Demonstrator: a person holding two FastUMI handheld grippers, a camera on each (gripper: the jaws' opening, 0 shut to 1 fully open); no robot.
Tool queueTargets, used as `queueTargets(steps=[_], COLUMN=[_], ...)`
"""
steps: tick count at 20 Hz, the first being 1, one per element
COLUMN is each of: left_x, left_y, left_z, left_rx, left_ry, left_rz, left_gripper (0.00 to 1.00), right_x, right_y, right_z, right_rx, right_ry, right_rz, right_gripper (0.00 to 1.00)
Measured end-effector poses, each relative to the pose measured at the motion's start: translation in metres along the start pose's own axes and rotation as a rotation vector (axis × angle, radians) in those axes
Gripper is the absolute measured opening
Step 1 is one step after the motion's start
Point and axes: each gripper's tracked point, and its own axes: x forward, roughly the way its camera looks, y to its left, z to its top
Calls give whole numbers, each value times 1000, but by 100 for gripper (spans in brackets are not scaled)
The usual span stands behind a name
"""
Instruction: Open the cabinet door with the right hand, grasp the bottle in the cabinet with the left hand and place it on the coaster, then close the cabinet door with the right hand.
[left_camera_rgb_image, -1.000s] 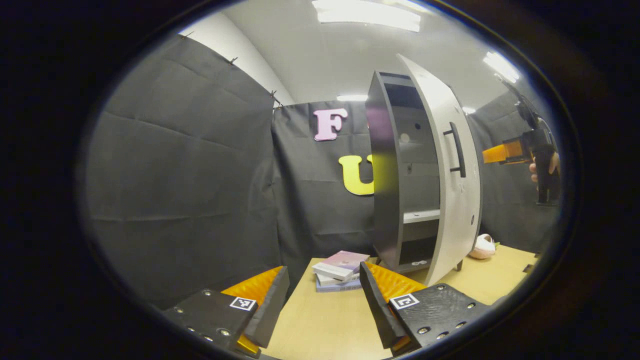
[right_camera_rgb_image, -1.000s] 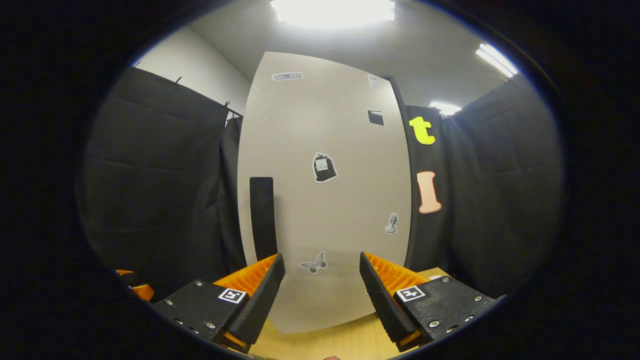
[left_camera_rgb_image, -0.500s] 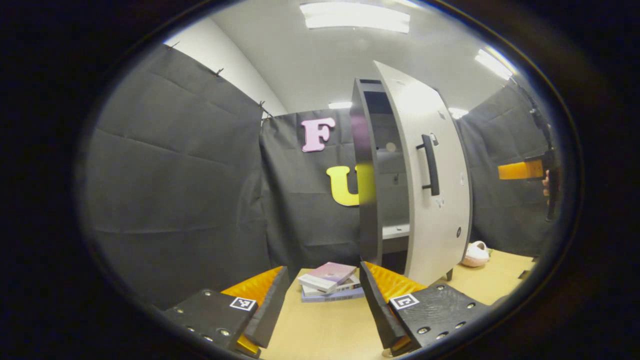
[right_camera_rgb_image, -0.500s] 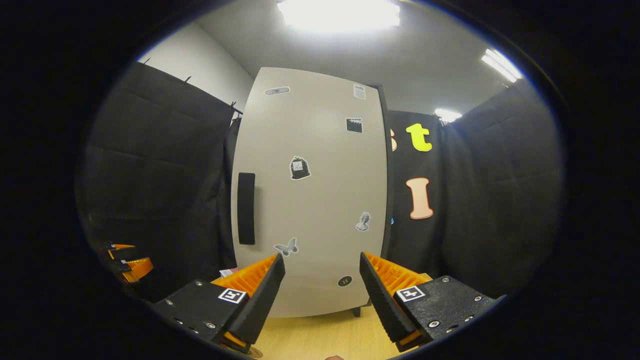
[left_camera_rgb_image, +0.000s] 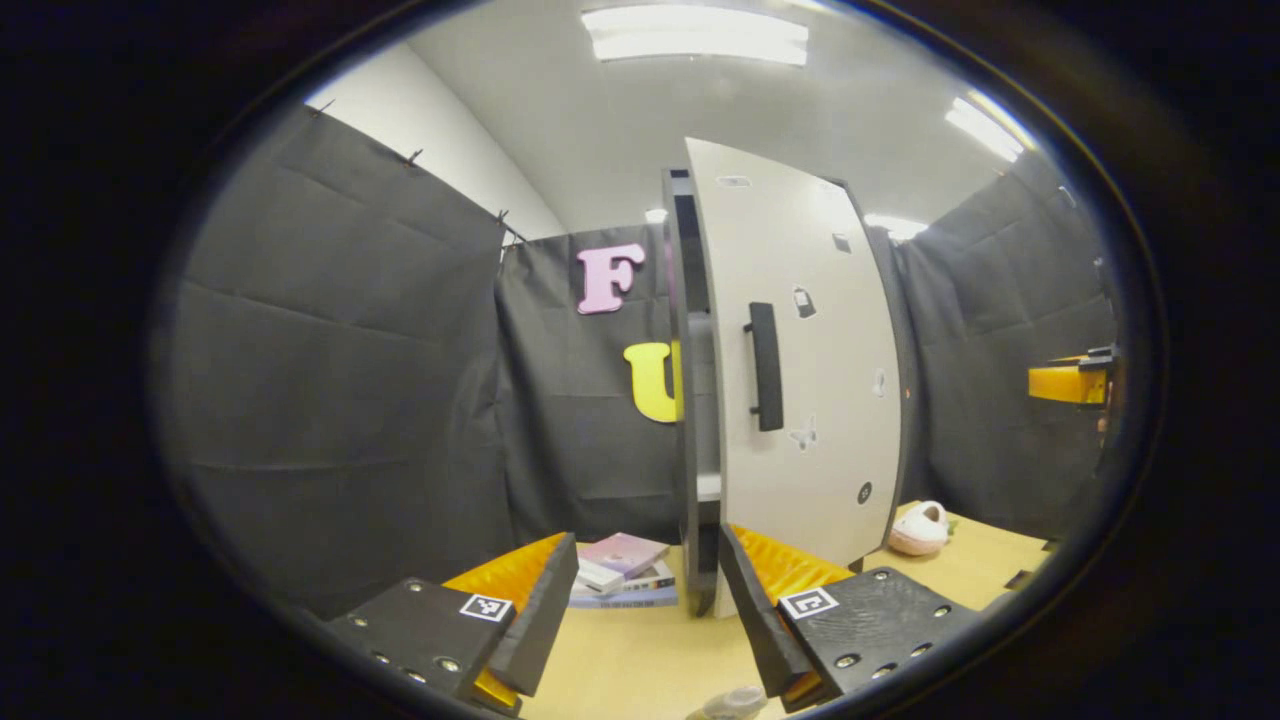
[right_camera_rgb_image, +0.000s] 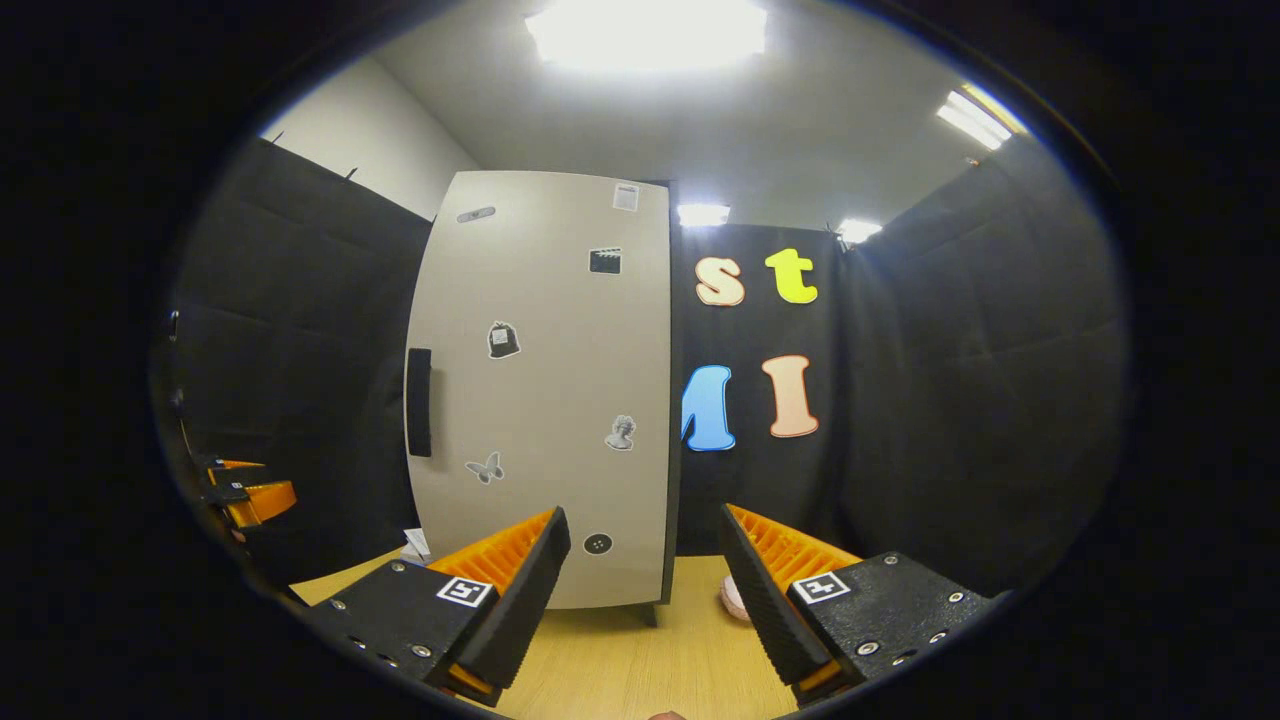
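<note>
Near first: the left gripper (left_camera_rgb_image: 648, 612) hangs with its jaws spread and empty over the table (left_camera_rgb_image: 620, 665), a small pale object (left_camera_rgb_image: 733, 703) at the bottom edge, possibly the bottle, though I cannot tell. The right gripper (right_camera_rgb_image: 645, 598) is parted too, holding nothing, apart from the door. Beyond, a stack of books (left_camera_rgb_image: 620, 575). Farthest, the cabinet door (right_camera_rgb_image: 545, 390) sits almost closed, a narrow gap on its handle (right_camera_rgb_image: 419, 402) side. The risk: with nothing pressing it, it could rest ajar.

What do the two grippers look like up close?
The left gripper and right gripper match: each has two wedge-shaped ribbed fingers on black textured blocks with silver screws. Each block carries a small square black-and-white tag.
</note>
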Motion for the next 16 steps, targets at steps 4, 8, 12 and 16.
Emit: queueTargets(steps=[4,8,12,16], left_x=[-7,-11,-15,-19], left_y=[-23,-30,-24,-19], left_z=[15,20,23,27], left_rx=[10,-19,-5,-9], left_ry=[-14,-8,-8,-11], left_rz=[-19,-17,1,8], left_gripper=[85,81,86,85], right_x=[-14,-26,-34,-36], right_y=[-27,-43,-54,-54], right_z=[-11,-17,-15,-14], right_rx=[12,18,20,42], right_ry=[8,15,-3,-2], right_rz=[-27,-44,-66,-74], right_gripper=[93,93,93,93])
